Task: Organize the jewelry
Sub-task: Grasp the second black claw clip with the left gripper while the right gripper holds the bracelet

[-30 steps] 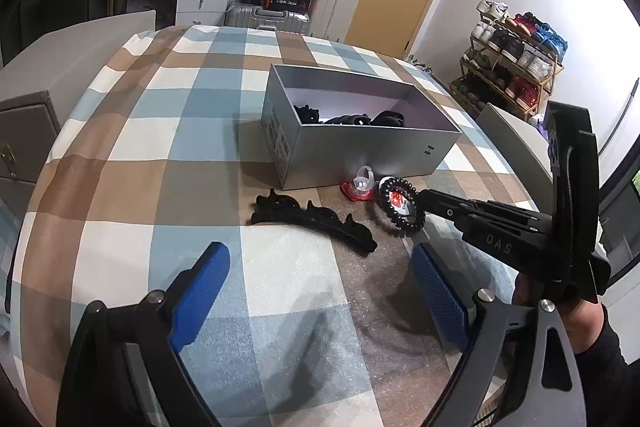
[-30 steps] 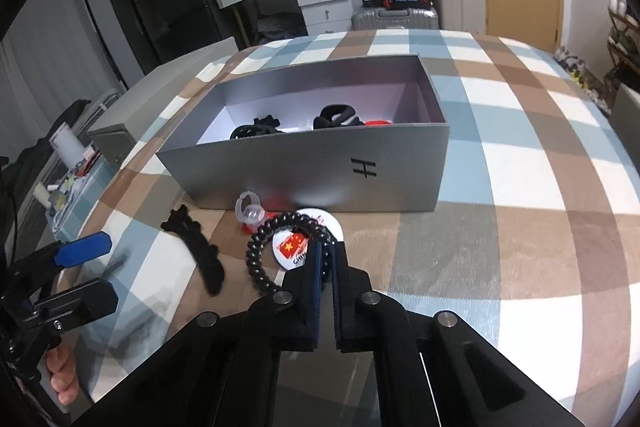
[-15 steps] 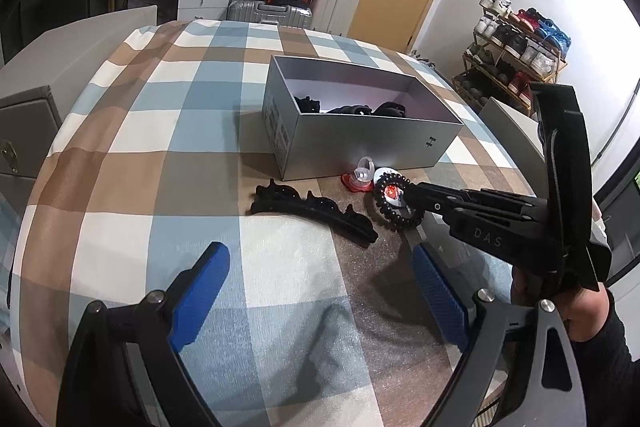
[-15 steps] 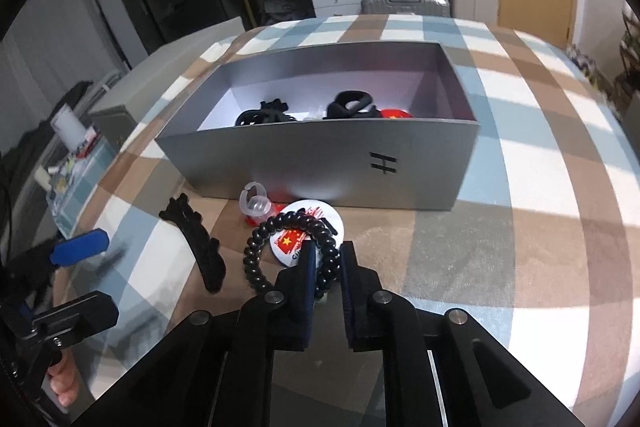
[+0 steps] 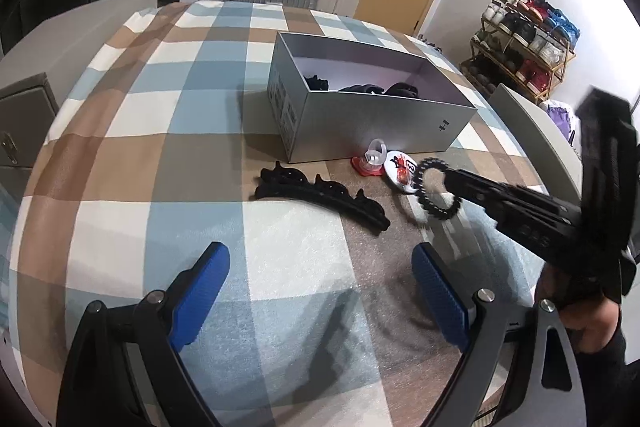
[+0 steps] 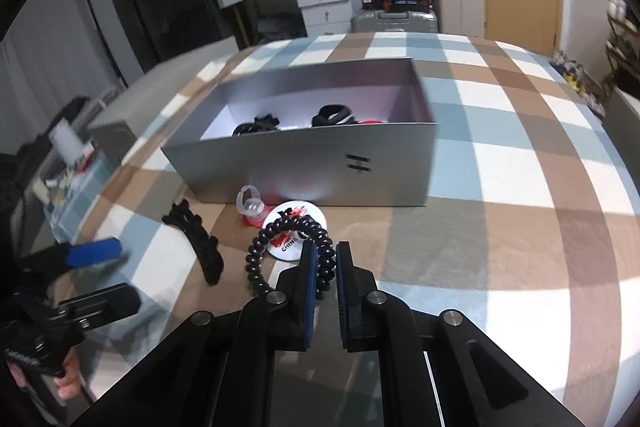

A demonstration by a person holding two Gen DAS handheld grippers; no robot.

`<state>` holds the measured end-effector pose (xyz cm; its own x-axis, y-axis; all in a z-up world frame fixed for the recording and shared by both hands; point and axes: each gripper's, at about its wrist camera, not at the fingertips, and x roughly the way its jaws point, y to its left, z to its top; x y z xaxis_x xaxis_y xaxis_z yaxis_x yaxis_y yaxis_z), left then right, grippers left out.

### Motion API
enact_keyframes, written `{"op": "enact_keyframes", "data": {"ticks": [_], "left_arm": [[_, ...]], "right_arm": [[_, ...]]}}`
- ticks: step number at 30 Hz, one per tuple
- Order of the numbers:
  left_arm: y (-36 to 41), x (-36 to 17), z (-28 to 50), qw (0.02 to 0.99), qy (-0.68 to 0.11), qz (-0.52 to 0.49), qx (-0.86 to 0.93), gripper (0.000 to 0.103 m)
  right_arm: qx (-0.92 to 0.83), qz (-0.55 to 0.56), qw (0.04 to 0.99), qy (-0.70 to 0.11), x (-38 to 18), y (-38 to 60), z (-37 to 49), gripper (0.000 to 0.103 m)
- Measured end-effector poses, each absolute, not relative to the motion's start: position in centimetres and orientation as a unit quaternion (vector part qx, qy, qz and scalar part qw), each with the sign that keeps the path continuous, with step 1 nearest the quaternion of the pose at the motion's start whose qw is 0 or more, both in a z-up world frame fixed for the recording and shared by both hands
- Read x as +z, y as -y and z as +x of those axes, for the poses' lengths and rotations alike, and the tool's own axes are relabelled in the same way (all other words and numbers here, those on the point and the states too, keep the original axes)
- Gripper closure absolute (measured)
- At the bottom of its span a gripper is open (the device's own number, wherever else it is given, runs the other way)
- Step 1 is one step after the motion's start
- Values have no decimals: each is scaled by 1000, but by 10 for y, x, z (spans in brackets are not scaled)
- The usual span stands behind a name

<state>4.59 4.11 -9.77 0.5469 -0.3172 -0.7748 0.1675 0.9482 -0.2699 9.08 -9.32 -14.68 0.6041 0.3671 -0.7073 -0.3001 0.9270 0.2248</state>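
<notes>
The right gripper (image 6: 324, 259) holds a black coiled-bead bracelet (image 6: 276, 251) pinched between its blue pads, gripping one side of the loop so the rest hangs free, lifted just above the checked tablecloth (image 5: 192, 131), likely to carry it over the wall of the open silver cardboard box (image 5: 372, 115) just behind. That box already contains several dark pieces, so it seems to be the collecting place. In front of the box lie a round white-and-red badge (image 5: 400, 167), a small clear-and-red ring (image 5: 372, 159) and a long black scalloped hair clip (image 5: 320, 193). The left gripper (image 5: 320, 291) hovers wide open and empty nearer than the clip, probably waiting its turn.
</notes>
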Motion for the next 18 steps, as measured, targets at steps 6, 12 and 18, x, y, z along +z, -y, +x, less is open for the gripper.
{"op": "enact_keyframes", "data": {"ticks": [6,12,18], "left_arm": [[-38,-96,56,873,-461,-96,-130,13],[-27,-99,75,868,-473,-98,-114,13],[-20,-106,100,854,-501,-127,-65,14]], "right_arm": [[171,62,905,-385,-142,109,70,94],[166,84,909,-374,-141,121,56,94],[170,101,911,-361,-138,133,49,94]]}}
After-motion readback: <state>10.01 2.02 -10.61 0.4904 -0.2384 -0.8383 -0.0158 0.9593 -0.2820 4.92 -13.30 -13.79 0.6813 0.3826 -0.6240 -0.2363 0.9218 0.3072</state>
